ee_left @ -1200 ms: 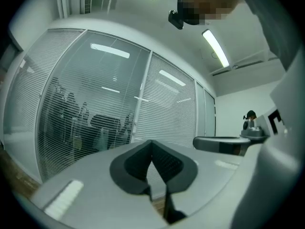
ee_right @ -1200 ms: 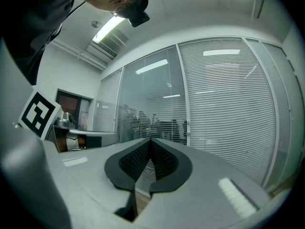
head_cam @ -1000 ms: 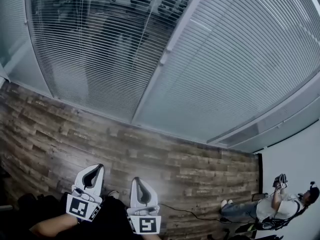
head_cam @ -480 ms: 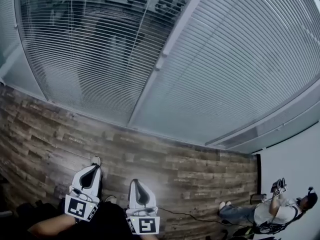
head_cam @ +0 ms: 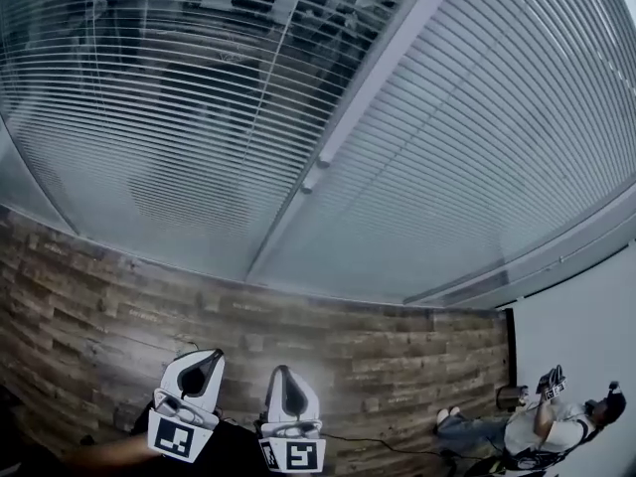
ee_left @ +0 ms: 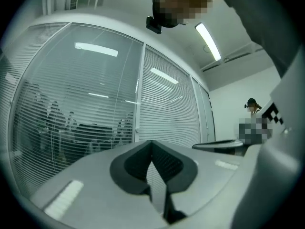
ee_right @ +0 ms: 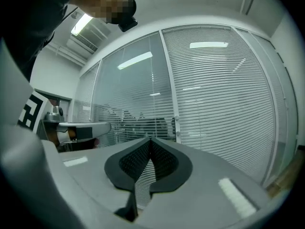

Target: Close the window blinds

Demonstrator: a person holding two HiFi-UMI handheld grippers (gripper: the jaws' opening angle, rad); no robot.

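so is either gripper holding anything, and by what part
Nothing held: left gripper and right gripper are both shut and empty, short of the blinds.

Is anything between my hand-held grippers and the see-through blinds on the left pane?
Nothing visible does. Only wood floor separates the left hand-held gripper and right hand-held gripper from the blinds. Reflections suggest glass fronts the slats; the knob on the frame post looks unobstructed.

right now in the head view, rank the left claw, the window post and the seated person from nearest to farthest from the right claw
1. Left claw: just to the left of the right claw, side by side with it.
2. Window post: ahead, across the wood floor, between the two blinds.
3. Seated person: far off to the right, by the white wall.
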